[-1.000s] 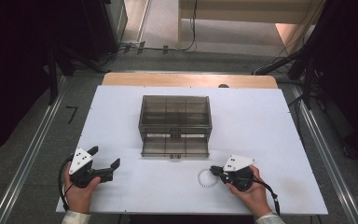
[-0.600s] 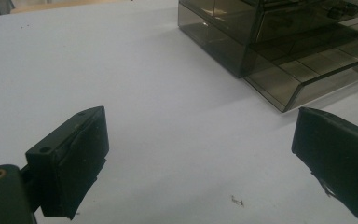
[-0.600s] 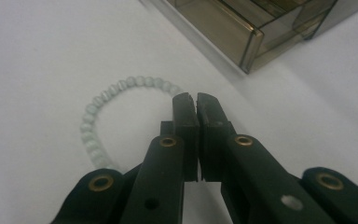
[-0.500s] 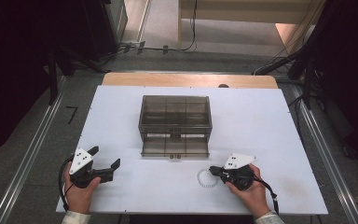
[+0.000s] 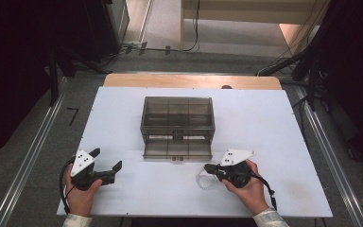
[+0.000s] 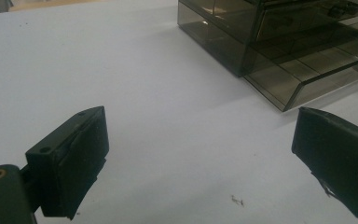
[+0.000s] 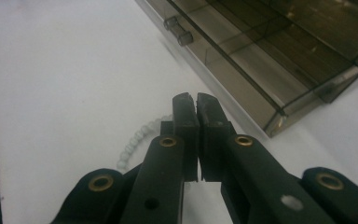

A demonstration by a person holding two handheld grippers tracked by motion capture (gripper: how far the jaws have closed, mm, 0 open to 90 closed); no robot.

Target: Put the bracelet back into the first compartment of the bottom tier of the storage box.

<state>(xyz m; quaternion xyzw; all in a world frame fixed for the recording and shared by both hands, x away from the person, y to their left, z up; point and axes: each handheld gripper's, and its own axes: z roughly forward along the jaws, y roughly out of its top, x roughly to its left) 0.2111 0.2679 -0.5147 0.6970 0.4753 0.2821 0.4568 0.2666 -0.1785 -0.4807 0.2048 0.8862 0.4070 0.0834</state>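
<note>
Table (image 5: 123, 118) bears a smoky drawer box (image 5: 177, 118), bottom drawer (image 5: 177, 150) pulled out. Left gripper (image 5: 108, 166) rests released, empty. Right gripper (image 5: 208, 168) is clenched on a white bead bracelet (image 5: 205, 182), just before the drawer.

Much of the bead string (image 7: 137, 137) is hidden behind the right gripper (image 7: 196, 100); the drawer box (image 6: 279, 42) is cut off.

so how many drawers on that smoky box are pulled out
1. The bottom drawer of the smoky box juts toward the person, beside the bead bracelet that the right gripper is pinching. Drawers above it look pushed in, though the tinted walls make that hard to confirm.
</note>
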